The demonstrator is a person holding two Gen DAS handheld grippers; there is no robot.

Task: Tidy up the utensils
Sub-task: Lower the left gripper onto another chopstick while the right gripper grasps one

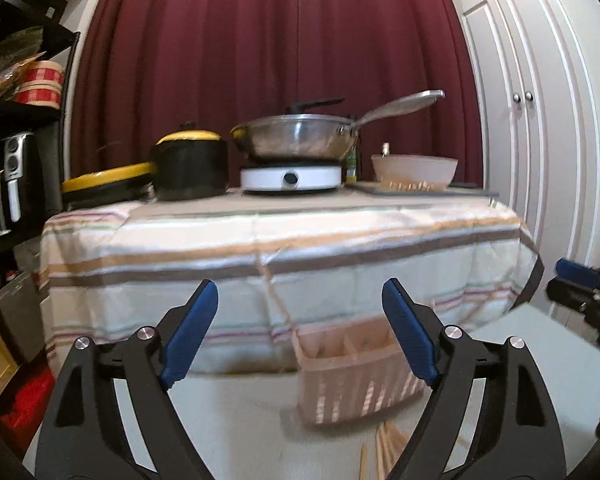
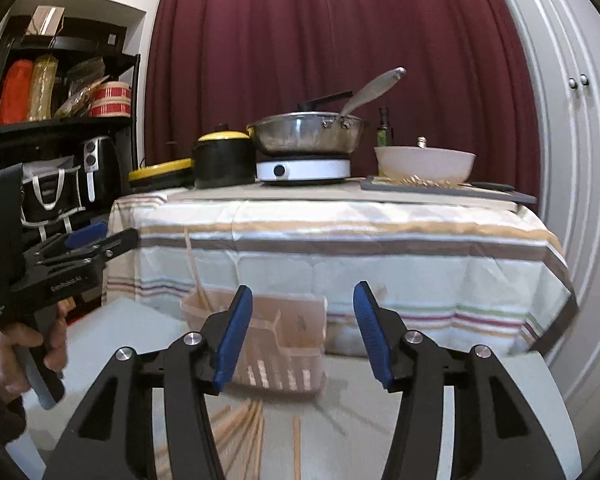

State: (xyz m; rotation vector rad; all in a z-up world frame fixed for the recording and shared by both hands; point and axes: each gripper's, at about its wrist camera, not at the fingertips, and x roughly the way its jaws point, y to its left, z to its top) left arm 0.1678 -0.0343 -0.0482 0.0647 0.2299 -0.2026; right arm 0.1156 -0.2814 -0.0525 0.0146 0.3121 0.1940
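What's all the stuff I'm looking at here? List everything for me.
utensil basket: one, pale pink slotted plastic, on the low white surface in front of the table
chopsticks: several, light wood, loose on the white surface before the basket; a few stand in it
tablecloth: one, cream with stripes, over the table
pan: one, steel, on the hot plate
hot plate: one, white, mid-table
pot: one, black with yellow lid, left of the hot plate
bowl: one, white, on a dark tray at right
curtain: one, dark red, behind
shelf: one, black, at left
left gripper: black with blue pads, open, empty
right gripper: the same, open, empty
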